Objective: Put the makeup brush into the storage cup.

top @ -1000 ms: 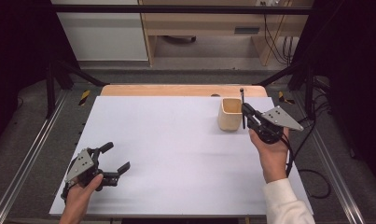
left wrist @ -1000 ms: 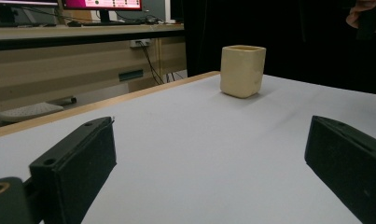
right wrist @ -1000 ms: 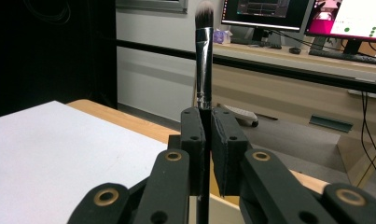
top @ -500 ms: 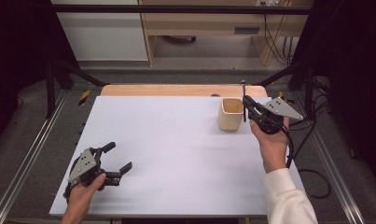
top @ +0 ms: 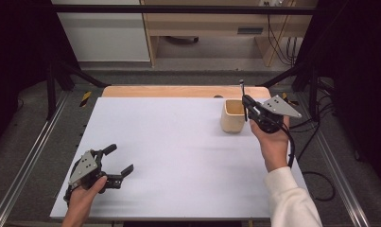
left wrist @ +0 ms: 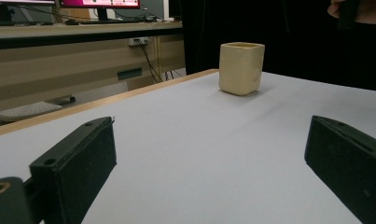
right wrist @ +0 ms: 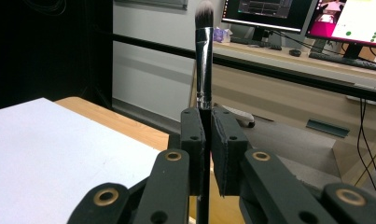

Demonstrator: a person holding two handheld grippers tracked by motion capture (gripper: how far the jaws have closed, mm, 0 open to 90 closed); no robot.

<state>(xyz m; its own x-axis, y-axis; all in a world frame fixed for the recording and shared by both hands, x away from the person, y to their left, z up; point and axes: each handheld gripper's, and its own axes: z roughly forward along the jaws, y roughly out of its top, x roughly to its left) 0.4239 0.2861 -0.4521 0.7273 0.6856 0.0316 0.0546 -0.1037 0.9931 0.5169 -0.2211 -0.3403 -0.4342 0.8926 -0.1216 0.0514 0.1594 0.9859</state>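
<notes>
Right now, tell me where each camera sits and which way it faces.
High view: above the person's side, facing forward and down on the white table; both forearms, left gripper, right gripper.
Left gripper view: rides low over the table, looking between its open jaws toward the cream cup.
Right gripper view: looks along shut jaws clamping an upright makeup brush, toward desks and monitors.
Shared: the cup and the brush also show from above.

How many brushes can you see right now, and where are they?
1. A makeup brush stands upright, bristles up, clamped in the right gripper, which is held beside the cream cup at the table's far right. The cup's inside isn't visible, so more could be hidden there.
</notes>
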